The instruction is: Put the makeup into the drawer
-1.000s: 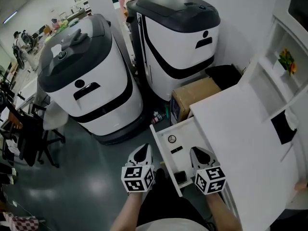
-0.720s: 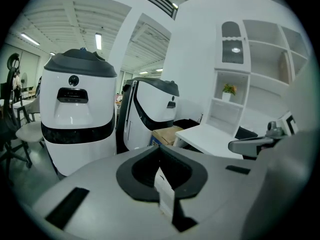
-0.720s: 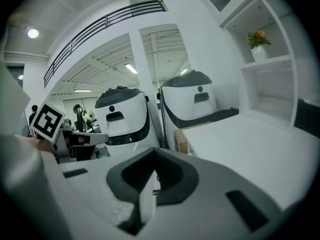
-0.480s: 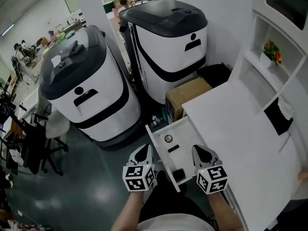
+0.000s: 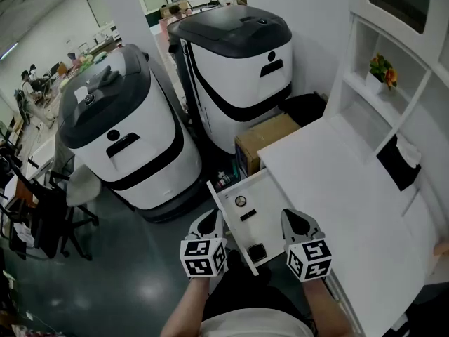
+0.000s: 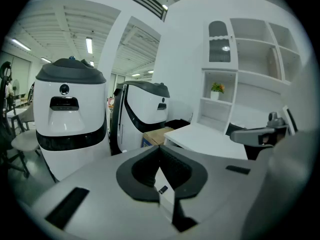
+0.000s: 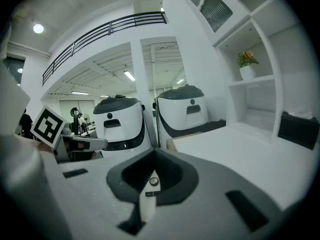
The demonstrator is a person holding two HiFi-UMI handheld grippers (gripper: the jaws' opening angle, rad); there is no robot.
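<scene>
My left gripper [image 5: 210, 217] and right gripper [image 5: 290, 217] hang side by side over the open drawer [image 5: 217, 203], one at each of its long edges. Each has its jaws pressed together and nothing between them. In the left gripper view my left gripper [image 6: 160, 149] shows its tips meeting, with only a sliver of the white drawer visible below. In the right gripper view the right gripper [image 7: 154, 153] is closed the same way.

The drawer is pulled out from under the white desk [image 5: 337, 188], and the makeup lies in it. A round compact [image 5: 240, 201] sits toward the far end, a short black stick [image 5: 248, 216] just beside it, and a dark square case [image 5: 257, 251] at the near end, apart from the other two. Through the slit under my right jaws I see the round compact [image 7: 153, 181] and the black stick [image 7: 149, 193].

A cardboard box [image 5: 263, 135] stands on the floor beyond the drawer, against the desk. Behind it are two large white-and-black machines [image 5: 123, 139]. A shelf unit on the desk holds a small potted flower [image 5: 382, 69]
</scene>
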